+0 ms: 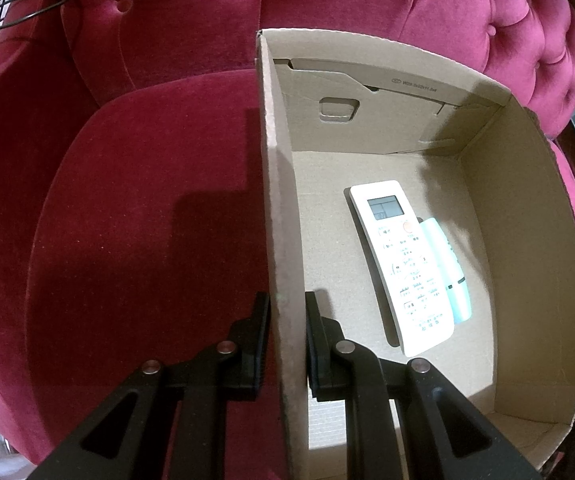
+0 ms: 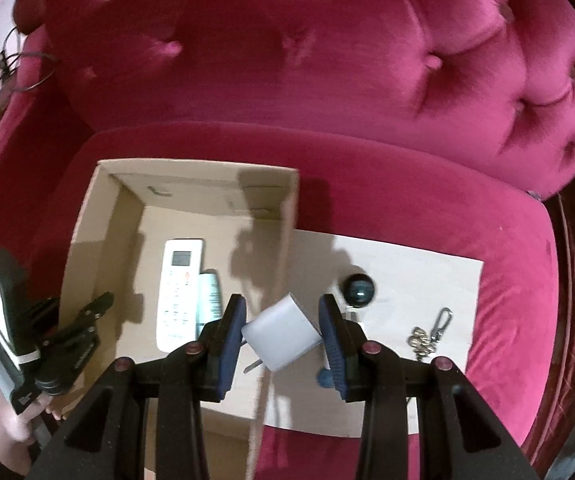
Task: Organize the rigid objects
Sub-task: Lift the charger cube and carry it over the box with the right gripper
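Your right claw (image 2: 282,334) has the white charger block (image 2: 281,336) pinched between its blue pads (image 2: 233,332), tilted, with a metal prong sticking out below it toward the lower left. You hold it in the air right above the right wall of the cardboard box (image 2: 87,224), so the block sits over the edge, part above the box floor and part above the flat cardboard sheet (image 2: 427,280) outside.

Your left claw (image 1: 287,332) straddles the box's left wall (image 1: 283,240), one finger outside over the red sofa seat (image 1: 147,240) and one inside; the fingers stand close to the cardboard, though you cannot tell from here whether they actually press it. In the right wrist view that claw comes in from the lower left, angled toward the box.

Inside the box, the white remote control (image 1: 401,268) lies flat with a pale green tube-like item (image 1: 449,270) touching its right side. On the sheet lie a dark ball (image 2: 358,289) and a keychain (image 2: 431,334), well apart from the block
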A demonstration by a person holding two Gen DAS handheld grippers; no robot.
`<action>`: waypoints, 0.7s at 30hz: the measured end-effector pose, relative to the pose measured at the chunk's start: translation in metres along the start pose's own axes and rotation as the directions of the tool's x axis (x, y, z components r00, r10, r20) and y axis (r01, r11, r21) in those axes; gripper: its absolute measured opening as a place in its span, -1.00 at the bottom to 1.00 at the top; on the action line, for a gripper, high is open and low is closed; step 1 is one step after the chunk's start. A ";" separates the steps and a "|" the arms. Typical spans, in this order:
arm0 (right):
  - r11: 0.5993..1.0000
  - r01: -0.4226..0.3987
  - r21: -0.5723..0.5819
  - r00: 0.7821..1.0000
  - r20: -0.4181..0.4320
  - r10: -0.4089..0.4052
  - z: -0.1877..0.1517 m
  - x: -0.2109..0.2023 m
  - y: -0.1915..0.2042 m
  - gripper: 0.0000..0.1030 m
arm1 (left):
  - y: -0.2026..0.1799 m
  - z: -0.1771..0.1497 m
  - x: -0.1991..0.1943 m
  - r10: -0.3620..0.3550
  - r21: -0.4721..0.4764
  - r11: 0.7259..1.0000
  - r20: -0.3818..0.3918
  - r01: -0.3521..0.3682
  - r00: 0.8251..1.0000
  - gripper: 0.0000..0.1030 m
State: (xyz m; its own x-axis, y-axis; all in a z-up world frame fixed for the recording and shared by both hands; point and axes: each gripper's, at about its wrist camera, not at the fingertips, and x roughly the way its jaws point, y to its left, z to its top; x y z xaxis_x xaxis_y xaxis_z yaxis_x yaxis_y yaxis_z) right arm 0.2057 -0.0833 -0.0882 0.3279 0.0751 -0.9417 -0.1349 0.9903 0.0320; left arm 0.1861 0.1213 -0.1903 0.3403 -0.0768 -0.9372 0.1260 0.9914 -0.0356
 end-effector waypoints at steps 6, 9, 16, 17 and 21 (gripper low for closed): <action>0.998 -0.042 -0.044 0.999 -0.008 0.042 -0.011 0.008 0.034 -0.22 | 0.000 0.000 0.000 0.003 0.003 1.000 0.000 -0.003 1.000 -0.67; 0.997 -0.053 -0.063 0.999 -0.013 0.053 -0.016 0.013 0.047 -0.22 | 0.000 0.000 0.000 0.002 0.002 1.000 0.000 -0.002 1.000 -0.67; 0.994 -0.073 -0.081 0.997 -0.039 0.070 -0.030 0.032 0.068 -0.22 | 0.000 0.000 0.000 0.001 0.002 1.000 -0.001 -0.001 1.000 -0.67; 0.994 -0.075 -0.083 0.997 -0.042 0.072 -0.033 0.035 0.071 -0.22 | 0.000 0.000 0.000 0.001 0.002 1.000 -0.001 -0.001 1.000 -0.67; 0.994 -0.085 -0.074 0.995 -0.056 0.081 -0.044 0.047 0.079 -0.22 | 0.000 0.000 0.000 0.002 0.003 1.000 -0.001 -0.002 1.000 -0.67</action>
State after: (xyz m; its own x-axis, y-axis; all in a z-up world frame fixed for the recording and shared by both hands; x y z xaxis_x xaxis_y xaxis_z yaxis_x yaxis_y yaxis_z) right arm 0.1697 -0.0065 -0.1444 0.2632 0.1480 -0.9533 -0.2312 0.9690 0.0865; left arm 0.1860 0.1209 -0.1904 0.3399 -0.0753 -0.9374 0.1279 0.9912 -0.0332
